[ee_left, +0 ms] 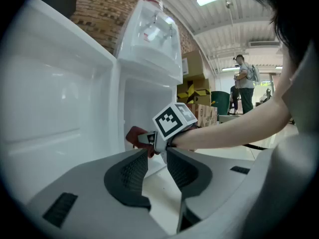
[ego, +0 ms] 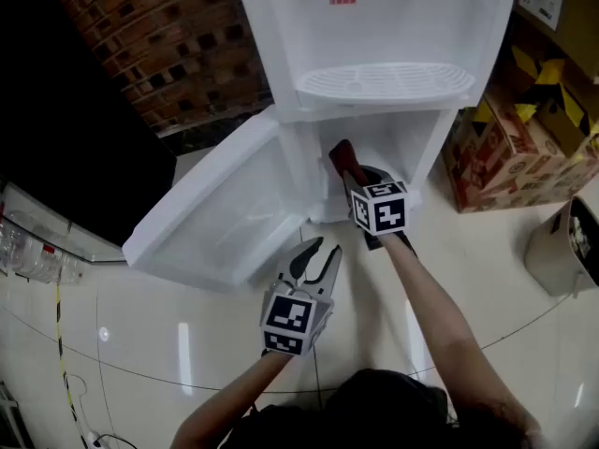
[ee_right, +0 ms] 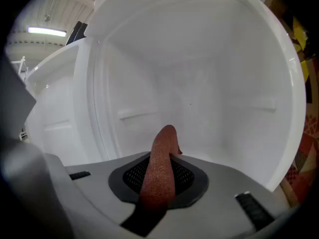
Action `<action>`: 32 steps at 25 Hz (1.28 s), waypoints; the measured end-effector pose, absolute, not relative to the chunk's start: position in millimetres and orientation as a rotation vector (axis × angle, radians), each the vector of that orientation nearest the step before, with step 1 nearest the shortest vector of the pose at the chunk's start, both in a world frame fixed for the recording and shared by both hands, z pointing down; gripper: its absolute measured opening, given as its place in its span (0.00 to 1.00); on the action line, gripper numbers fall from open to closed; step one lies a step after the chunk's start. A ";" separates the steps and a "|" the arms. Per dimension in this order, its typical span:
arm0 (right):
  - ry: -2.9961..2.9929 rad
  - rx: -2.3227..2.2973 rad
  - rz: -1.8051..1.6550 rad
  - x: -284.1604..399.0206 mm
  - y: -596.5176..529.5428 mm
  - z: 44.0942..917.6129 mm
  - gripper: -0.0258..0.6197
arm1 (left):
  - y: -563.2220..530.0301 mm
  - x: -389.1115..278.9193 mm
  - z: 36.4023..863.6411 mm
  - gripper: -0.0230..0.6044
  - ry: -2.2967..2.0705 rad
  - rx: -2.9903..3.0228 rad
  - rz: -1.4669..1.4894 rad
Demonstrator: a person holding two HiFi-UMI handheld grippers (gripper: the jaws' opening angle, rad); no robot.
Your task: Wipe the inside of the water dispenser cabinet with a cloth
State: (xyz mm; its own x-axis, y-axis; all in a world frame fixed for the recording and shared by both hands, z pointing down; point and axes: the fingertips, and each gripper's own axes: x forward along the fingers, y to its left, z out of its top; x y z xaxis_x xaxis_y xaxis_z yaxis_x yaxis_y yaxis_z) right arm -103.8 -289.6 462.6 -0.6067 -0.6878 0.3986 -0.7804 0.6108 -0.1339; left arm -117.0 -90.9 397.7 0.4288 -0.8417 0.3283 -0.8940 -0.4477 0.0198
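Observation:
A white water dispenser (ego: 374, 26) stands on the floor with its lower cabinet (ego: 393, 148) open and its door (ego: 220, 209) swung out to the left. My right gripper (ego: 348, 171) is shut on a dark red cloth (ego: 340, 157), held at the cabinet's mouth. In the right gripper view the cloth (ee_right: 160, 171) sticks up between the jaws, facing the white inner walls (ee_right: 199, 83). My left gripper (ego: 316, 255) hovers open over the floor, in front of the door, holding nothing. The left gripper view shows the right gripper (ee_left: 144, 139) with the cloth (ee_left: 134, 135) at the cabinet opening.
Cardboard boxes (ego: 524, 138) stand to the right of the dispenser, and a grey bin (ego: 562, 246) sits further right. A brick wall (ego: 159, 45) runs behind at the left. A dark cabinet (ego: 65, 129) lies left. A person (ee_left: 245, 83) stands far off.

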 end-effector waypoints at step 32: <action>-2.268 1.461 0.451 -10.0 -329.9 497.0 0.15 | -102.6 -126.6 411.6 0.20 -1.650 2.420 0.416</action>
